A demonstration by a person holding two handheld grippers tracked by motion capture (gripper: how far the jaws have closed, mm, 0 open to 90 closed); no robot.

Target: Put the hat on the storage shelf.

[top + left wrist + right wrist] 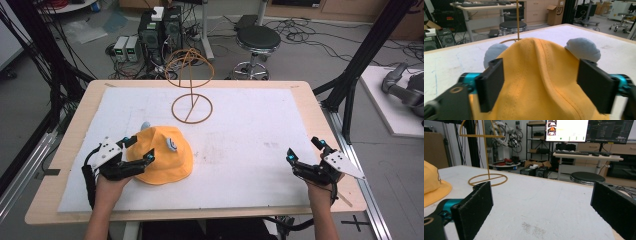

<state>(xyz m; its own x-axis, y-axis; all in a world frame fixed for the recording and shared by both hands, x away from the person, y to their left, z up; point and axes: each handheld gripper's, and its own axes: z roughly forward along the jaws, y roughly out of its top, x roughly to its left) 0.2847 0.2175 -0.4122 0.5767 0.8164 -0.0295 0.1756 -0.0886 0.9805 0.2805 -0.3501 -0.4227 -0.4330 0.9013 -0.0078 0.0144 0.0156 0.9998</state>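
A yellow bucket hat (162, 155) with two pale blue-grey ears lies on the white mat (240, 150) that covers the table, near the mat's left edge and closer to the near edge than the far one. The left gripper (136, 148) sits at the hat's left side, and in the left gripper view its two black jaws stand on either side of the hat's crown (539, 80); whether the pads touch the cloth there I cannot tell, and the fabric between them shows no pinch, so the gripper reads as released around the hat rather than clenched on it. The right gripper (303, 149) rests near the mat's right edge, towards the near right corner, well apart from the hat; its jaws stand wide with only bare mat between them, released and grasping nothing. A yellow wire hat stand (192, 90) with a ring base stands upright near the far edge of the mat, beyond the hat and apart from it
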